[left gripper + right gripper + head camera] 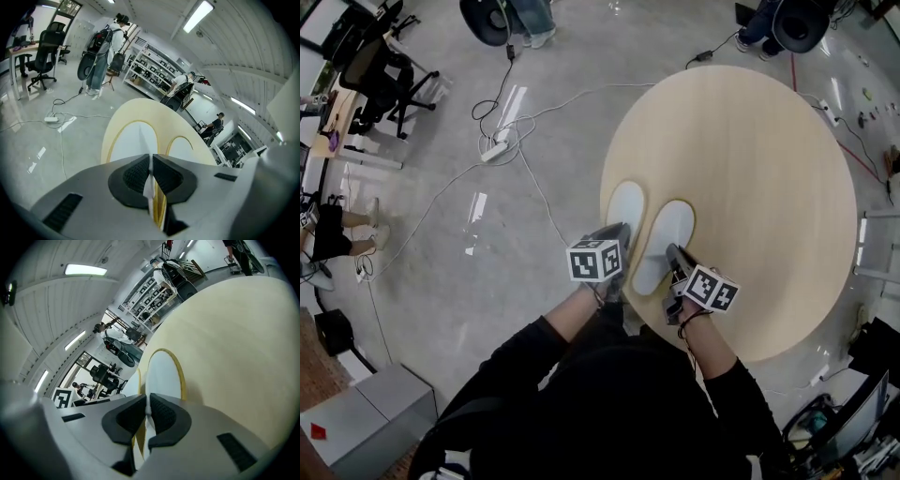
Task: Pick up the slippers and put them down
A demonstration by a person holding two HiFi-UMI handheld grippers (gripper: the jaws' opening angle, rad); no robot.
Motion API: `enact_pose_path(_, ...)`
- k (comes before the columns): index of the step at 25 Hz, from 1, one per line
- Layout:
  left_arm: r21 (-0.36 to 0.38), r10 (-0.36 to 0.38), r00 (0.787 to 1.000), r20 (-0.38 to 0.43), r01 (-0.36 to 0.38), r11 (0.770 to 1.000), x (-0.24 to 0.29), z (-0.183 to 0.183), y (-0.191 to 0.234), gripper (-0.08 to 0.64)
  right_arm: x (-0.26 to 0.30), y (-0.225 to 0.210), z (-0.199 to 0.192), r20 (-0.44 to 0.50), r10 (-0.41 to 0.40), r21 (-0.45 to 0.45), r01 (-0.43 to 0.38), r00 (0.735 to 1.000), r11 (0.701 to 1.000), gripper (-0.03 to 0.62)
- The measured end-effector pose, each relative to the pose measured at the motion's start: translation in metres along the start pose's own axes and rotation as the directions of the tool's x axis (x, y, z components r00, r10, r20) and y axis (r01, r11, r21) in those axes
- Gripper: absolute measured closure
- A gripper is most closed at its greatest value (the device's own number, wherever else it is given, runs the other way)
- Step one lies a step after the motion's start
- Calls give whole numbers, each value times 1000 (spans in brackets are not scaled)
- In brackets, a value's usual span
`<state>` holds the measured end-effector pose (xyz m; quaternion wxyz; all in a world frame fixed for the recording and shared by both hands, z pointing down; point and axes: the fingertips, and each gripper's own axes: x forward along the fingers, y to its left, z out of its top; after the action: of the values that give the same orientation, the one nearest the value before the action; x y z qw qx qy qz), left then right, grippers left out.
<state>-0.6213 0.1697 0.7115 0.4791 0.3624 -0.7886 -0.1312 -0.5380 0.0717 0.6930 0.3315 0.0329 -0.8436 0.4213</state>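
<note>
White slippers (624,208) (666,236): heels hidden under claws (621,232) (673,251) (clamped).

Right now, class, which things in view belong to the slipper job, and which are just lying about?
Job: left slipper, pinched by the left claw; right slipper, pinched by the right claw; round table under them.
Lying about: power strip, office chair, grey cabinet.
</note>
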Motion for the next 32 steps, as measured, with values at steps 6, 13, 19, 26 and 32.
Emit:
enact_pose_path(6, 41, -15, 998, -57, 17, 999, 22, -11, 0, 526, 20, -16, -7, -46, 12, 24, -11, 999, 1000, 560)
enact_pose_path(13, 62, 2, 997, -74, 2, 998, 33, -21, 1, 526, 33, -25, -11, -66, -18, -1, 18, 998, 1000, 560)
enact_pose_path(19, 81, 0, 997, -77, 7, 997, 34, -21, 0, 526, 38, -25, -14, -95, -59, -105, 49, 994, 993, 558)
enact_pose_path(26, 93, -20, 998, -52, 24, 995, 32, -21, -6, 476, 35, -21, -13, -109, -47, -192, 25, 993, 981, 422)
enact_pose_path(32, 140, 17, 999, -41, -11, 990, 24, -21, 0, 374, 32, -12, -13, -83, -55, -226, 35, 995, 973, 379)
